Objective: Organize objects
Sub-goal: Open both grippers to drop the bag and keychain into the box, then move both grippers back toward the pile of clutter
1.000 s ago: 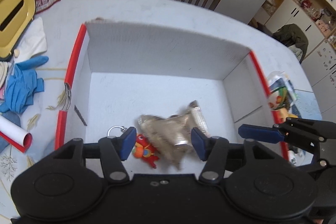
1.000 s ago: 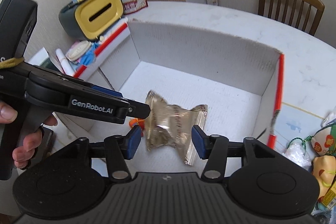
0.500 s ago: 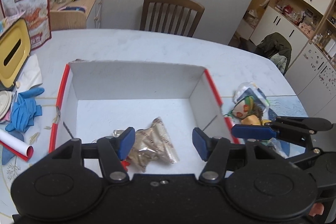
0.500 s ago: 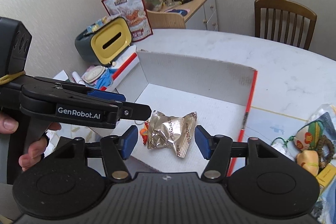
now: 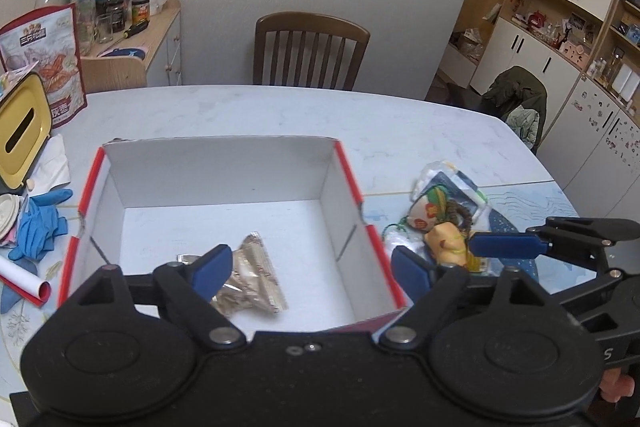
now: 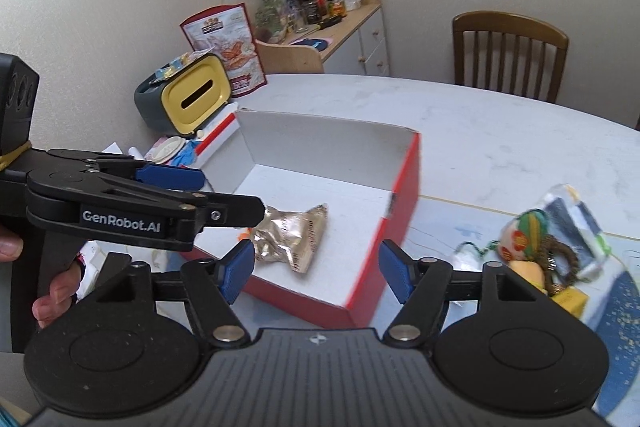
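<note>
A red and white cardboard box [image 5: 348, 179] [image 6: 404, 203] stands open on the pale table. On its floor lies a gold foil snack packet [image 5: 256, 279] [image 6: 292, 235], with a bit of an orange toy [image 6: 242, 235] beside it. My left gripper [image 5: 312, 269] hangs above the box's near edge; its jaws are opening and nothing is between them. My right gripper [image 6: 317, 269] hovers over the box's near right corner, jaws also opening, holding nothing. To the right of the box lies a pile of small items [image 5: 444, 219] [image 6: 536, 247].
Left of the box are a yellow-lidded bin [image 5: 20, 131] [image 6: 192, 99], blue gloves [image 5: 36, 227], a rolled paper [image 5: 20, 279] and a tall snack bag [image 5: 44, 63]. A wooden chair [image 5: 310, 51] stands behind the table. A person's hand [image 6: 56, 291] holds the left gripper.
Both grippers have risen and drawn back from the box, and their jaws have spread wider. The gold packet has settled on the box floor. The pile beside the box has come into view.
</note>
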{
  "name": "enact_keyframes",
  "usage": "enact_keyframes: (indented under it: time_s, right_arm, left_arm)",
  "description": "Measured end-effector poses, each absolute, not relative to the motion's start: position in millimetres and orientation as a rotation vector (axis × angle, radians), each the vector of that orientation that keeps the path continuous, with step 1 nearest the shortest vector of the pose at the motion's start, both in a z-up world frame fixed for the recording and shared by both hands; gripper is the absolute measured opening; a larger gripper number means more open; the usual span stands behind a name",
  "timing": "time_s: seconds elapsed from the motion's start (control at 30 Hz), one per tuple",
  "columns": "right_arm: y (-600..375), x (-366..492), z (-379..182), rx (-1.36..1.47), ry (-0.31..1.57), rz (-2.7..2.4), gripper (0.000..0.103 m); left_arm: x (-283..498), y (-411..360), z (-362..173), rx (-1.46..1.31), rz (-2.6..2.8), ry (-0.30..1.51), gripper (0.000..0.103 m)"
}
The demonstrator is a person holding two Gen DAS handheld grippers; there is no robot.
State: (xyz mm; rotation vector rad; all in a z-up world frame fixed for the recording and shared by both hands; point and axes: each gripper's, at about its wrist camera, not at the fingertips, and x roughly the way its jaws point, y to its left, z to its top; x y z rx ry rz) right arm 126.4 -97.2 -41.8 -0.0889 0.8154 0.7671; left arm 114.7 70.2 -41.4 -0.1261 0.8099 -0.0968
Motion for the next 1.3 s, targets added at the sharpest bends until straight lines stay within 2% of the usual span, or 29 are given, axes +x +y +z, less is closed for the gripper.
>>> enact_keyframes:
  time_s: [0.1,0.3,0.73,1.3]
  right_arm:
    - [-114.4,123.2,-41.0,-0.089,0.806,0.755,0.076]
    - [-147.3,120.1,-42.0,-0.091,0.801,0.738,0.082]
    - [-220.8,121.6,-49.0,-0.1,0.778,0.666,0.083]
    - [-305.7,144.2,-109.1,-0.192,0.852,0.554,0.083]
  left_arm:
    - [111.7,54.4,-41.2,-0.116,-0.096,0.802,0.093]
    - [107.7,26.5,-41.4,-0.099,-0.103,0.794,0.102]
    - [104.0,-32.8,-49.0,-0.064,-0.134,0.769,0.103]
    - [127.9,-93.6,-102.6,-0.062,-0.231,0.837,0.103]
